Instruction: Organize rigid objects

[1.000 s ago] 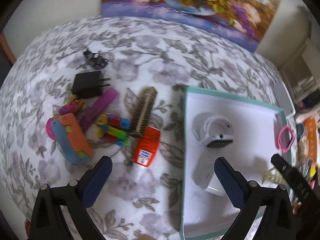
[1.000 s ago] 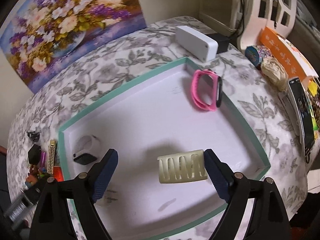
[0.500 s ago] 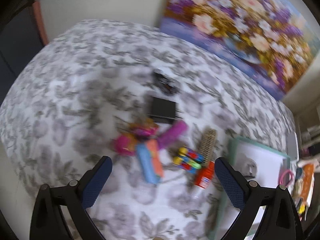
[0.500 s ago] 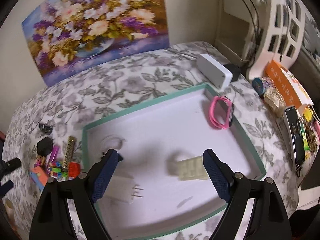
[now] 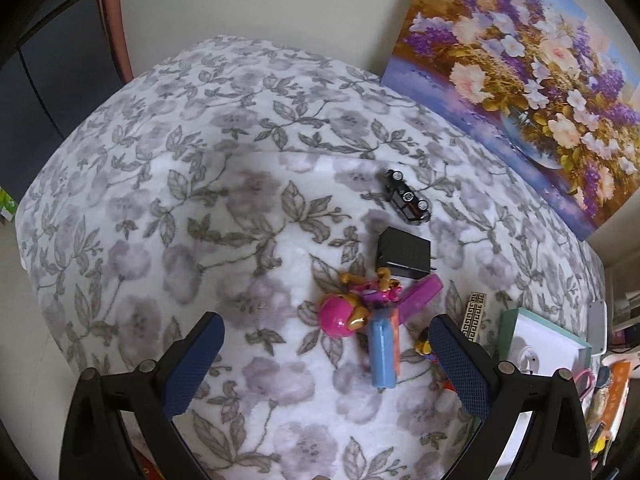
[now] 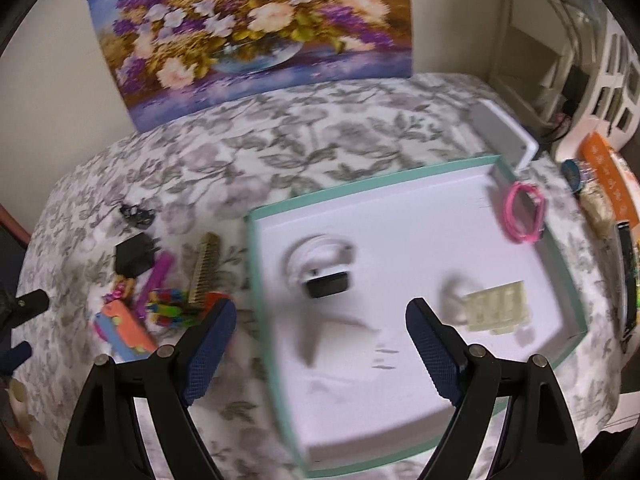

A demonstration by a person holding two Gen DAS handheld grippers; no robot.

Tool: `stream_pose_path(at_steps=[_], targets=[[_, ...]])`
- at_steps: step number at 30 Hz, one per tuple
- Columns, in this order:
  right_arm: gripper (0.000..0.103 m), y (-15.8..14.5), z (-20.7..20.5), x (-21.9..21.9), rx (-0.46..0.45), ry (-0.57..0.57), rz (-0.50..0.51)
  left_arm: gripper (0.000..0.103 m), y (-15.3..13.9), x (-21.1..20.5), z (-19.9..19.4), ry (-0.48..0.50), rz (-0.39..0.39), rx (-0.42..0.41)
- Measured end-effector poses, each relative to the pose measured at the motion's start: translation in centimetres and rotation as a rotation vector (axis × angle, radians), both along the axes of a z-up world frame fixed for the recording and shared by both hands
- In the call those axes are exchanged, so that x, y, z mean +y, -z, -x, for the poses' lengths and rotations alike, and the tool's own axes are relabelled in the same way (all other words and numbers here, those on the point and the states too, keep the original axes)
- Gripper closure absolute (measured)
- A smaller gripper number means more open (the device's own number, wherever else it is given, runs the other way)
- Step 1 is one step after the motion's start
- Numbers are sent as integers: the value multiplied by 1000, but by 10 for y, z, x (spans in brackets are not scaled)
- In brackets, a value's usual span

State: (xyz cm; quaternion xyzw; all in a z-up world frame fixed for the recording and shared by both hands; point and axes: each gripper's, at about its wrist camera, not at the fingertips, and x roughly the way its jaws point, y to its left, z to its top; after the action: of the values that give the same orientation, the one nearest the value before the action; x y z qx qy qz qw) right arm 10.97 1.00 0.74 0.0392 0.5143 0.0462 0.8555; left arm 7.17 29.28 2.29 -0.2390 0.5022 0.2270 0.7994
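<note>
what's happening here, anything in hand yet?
Nothing is held: left gripper and right gripper both hang open over the table. The tray holds a white watch, pink band and cream clip. Toys, a black charger and a comb wait unsorted on the floral cloth.

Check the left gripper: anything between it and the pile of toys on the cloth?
Nothing visible does. The left gripper is open and empty above the tablecloth, and the pink ball toy and blue-orange case lie exposed between its fingers.
</note>
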Motion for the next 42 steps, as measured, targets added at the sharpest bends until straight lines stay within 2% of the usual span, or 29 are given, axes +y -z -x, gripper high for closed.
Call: stream_pose_path(at_steps=[5, 10, 16, 19, 21, 27, 36, 39, 42], targets=[[16, 5, 1, 27, 24, -44, -44, 0, 6, 8, 0, 4, 15, 15], [16, 15, 3, 54, 45, -94, -22, 0, 16, 13, -1, 2, 48, 31], [16, 25, 5, 73, 59, -127, -1, 0, 29, 7, -9, 42, 74, 60], [22, 28, 7, 79, 62, -140, 2, 0, 34, 4, -13, 53, 98, 67], [32, 30, 7, 82, 68, -149, 7, 0, 37, 3, -15, 62, 107, 67], [48, 41, 5, 87, 96, -160, 18, 0, 44, -4, -21, 89, 132, 69], [58, 52, 0, 88, 126, -154, 22, 1, 50, -20, -29, 139, 114, 88], [59, 55, -3, 89, 134, -156, 23, 9, 50, -23, -31, 153, 114, 89], [60, 58, -5, 89, 143, -157, 23, 12, 53, -23, -32, 155, 113, 99]])
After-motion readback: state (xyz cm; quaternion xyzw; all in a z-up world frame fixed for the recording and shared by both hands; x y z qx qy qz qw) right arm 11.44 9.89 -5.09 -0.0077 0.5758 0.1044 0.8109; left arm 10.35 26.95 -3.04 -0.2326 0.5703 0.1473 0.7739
